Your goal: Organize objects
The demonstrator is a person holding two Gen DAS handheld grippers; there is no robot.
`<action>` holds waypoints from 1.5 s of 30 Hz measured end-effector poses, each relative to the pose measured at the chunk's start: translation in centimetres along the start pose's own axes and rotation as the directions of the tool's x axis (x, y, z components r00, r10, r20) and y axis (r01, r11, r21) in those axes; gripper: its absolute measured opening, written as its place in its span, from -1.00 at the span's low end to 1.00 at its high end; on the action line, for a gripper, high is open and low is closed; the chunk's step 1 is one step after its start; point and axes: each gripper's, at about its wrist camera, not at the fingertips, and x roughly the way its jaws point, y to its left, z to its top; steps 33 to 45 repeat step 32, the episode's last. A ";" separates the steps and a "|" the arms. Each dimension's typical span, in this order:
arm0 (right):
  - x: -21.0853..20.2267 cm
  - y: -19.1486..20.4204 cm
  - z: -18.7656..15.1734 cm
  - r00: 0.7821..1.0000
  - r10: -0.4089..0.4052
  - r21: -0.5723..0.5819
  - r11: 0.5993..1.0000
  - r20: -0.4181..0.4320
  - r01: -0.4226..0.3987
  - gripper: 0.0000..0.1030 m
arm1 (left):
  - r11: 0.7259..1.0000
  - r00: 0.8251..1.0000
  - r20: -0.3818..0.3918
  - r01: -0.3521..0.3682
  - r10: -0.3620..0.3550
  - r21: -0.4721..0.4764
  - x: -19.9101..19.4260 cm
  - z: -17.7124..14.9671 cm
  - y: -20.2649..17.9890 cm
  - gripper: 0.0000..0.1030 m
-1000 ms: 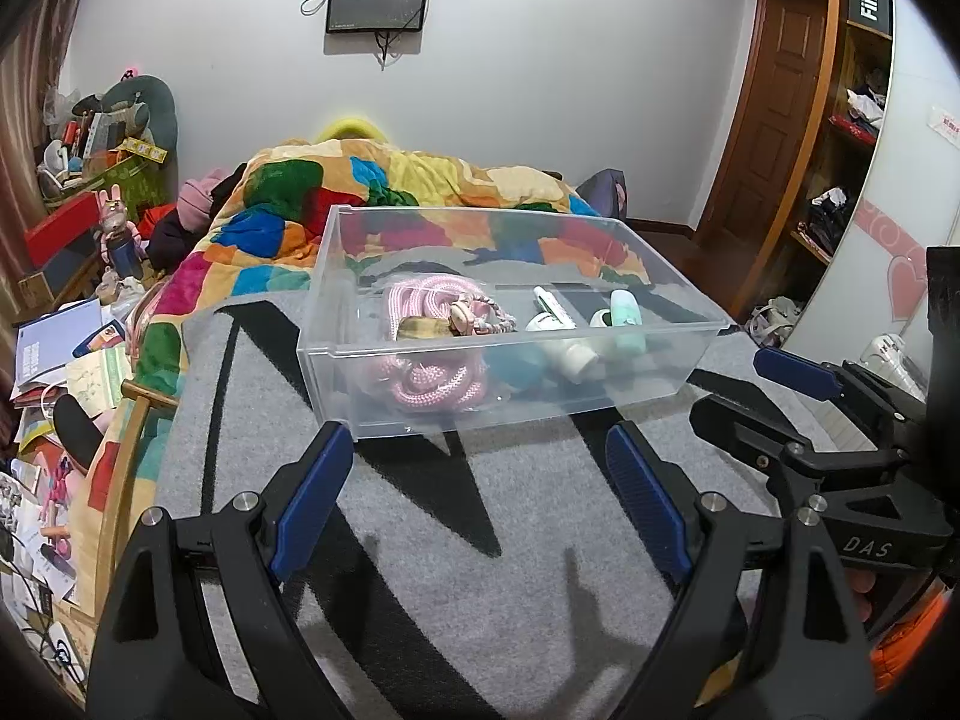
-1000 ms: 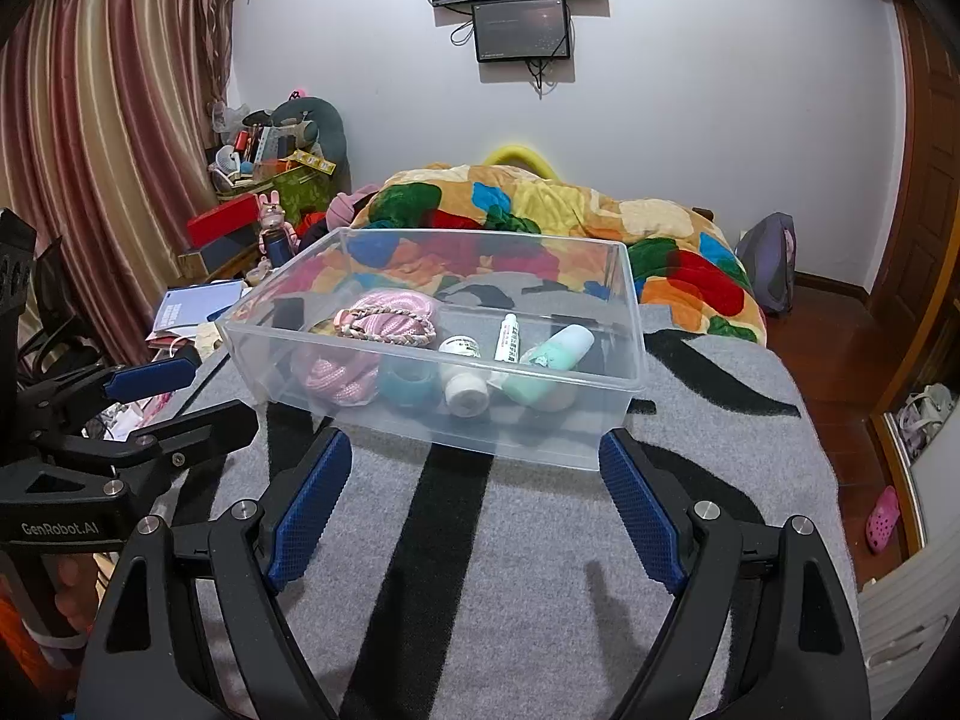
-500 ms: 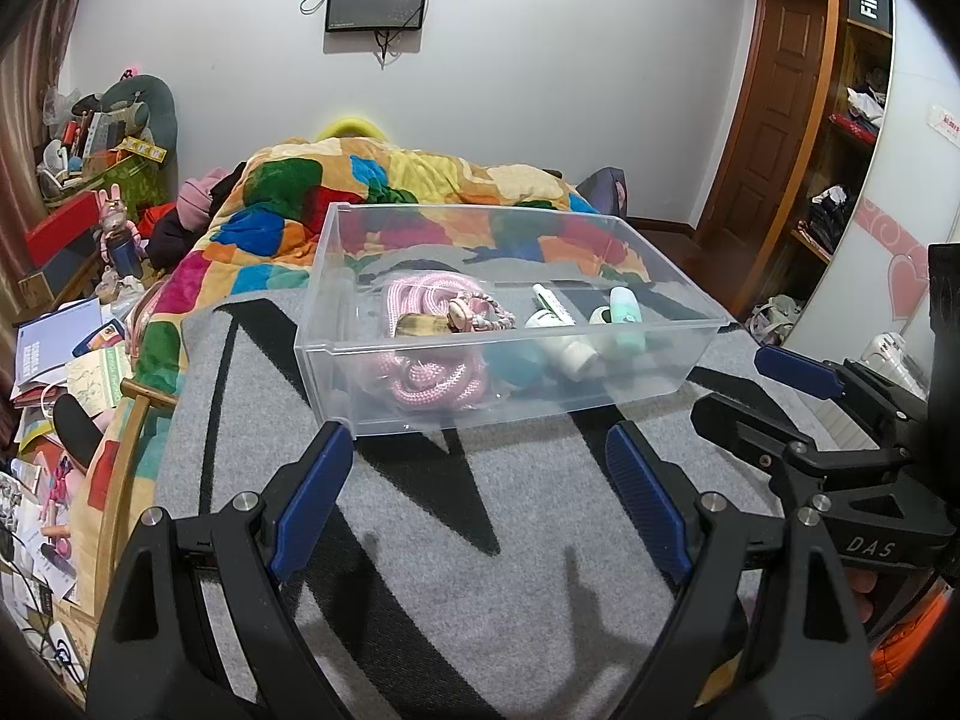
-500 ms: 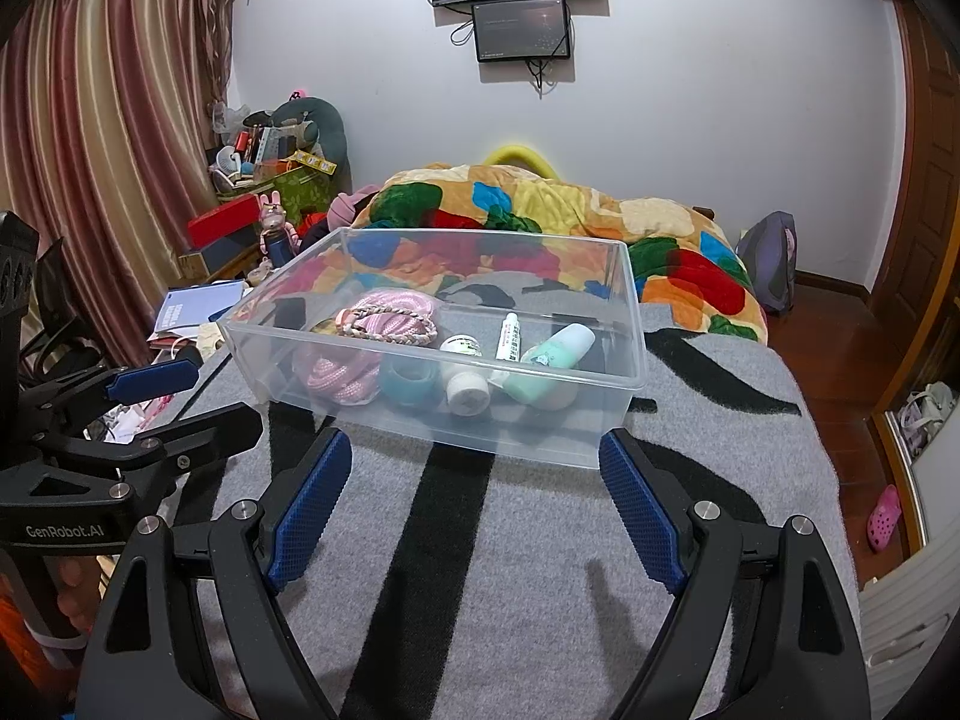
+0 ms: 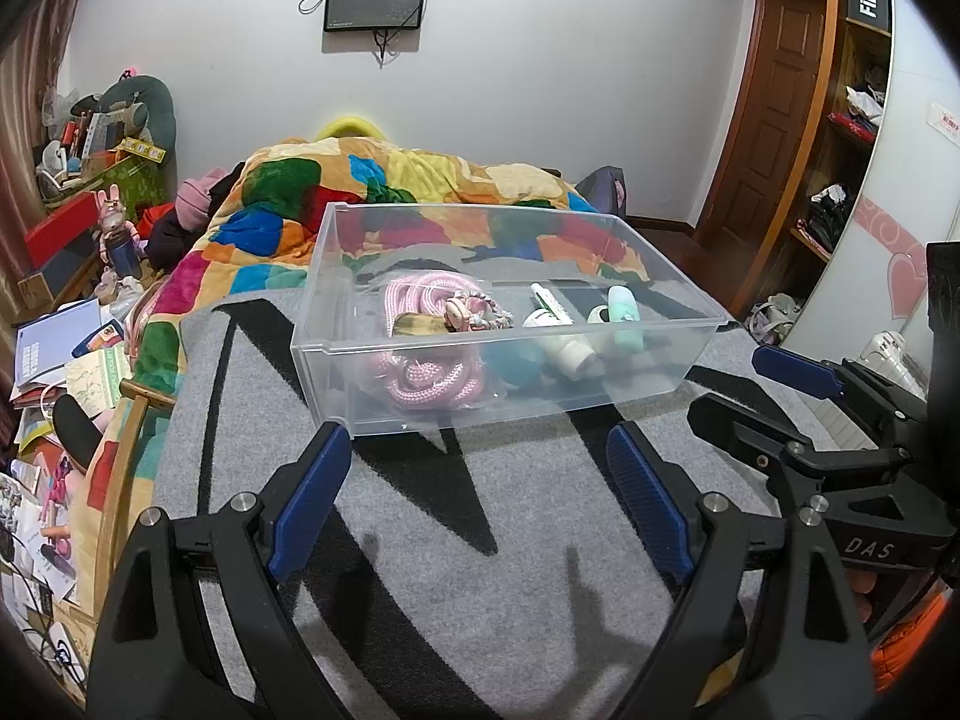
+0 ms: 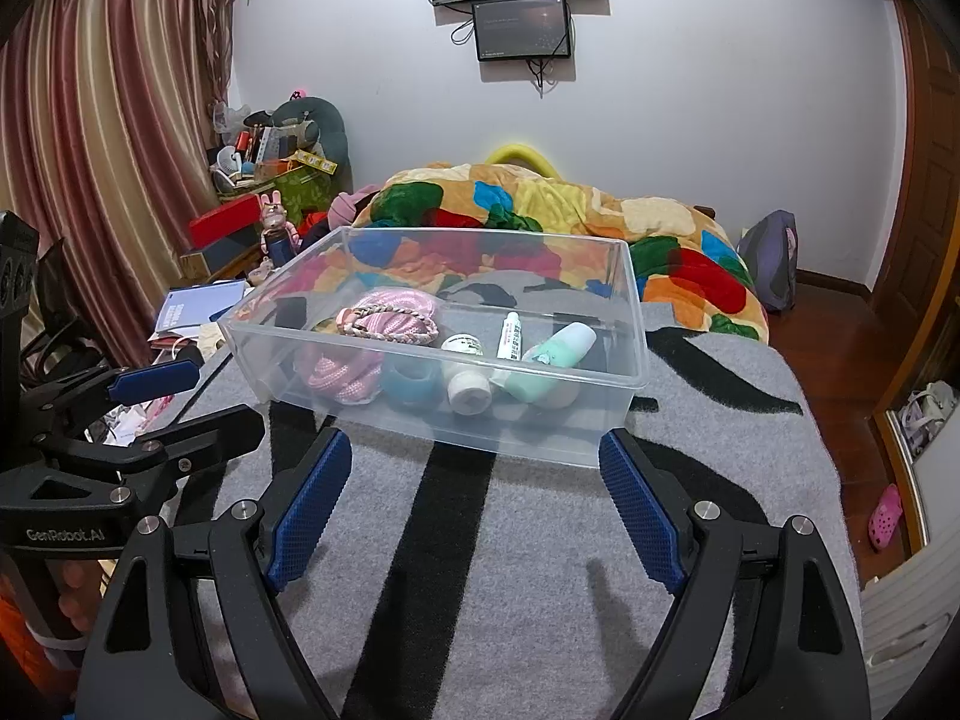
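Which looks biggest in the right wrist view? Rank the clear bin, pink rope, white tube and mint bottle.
1. clear bin
2. pink rope
3. mint bottle
4. white tube

They lie at similar distance, so the order seems reliable.

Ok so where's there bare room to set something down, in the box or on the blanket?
Bare patches: the grey blanket between the clear box and both open grippers, left and right; also the box's far strip by its back wall. Crowded: the box's near half, with pink rope, teal cup and bottles.
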 end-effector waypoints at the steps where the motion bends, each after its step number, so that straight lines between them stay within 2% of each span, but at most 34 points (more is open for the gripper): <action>1: 0.0 0.0 0.0 1.000 0.000 0.000 1.000 0.000 0.000 0.60 | 1.000 1.000 0.000 0.000 0.000 0.000 0.0 0.0 0.0 0.71; 15: -0.1 0.4 -0.4 1.000 0.007 0.007 1.000 -0.001 -0.007 0.60 | 1.000 1.000 0.020 0.009 -0.008 -0.005 -0.6 0.1 -0.1 0.72; 22: -0.1 0.4 -0.4 1.000 0.011 0.010 1.000 -0.004 -0.011 0.60 | 0.999 0.999 -0.008 0.032 -0.032 -0.009 -0.4 0.0 -0.1 0.72; 45: -0.1 0.9 -0.6 1.000 0.018 0.019 1.000 -0.011 -0.018 0.60 | 0.999 0.999 -0.003 0.043 -0.043 -0.001 -0.4 -0.1 -0.5 0.72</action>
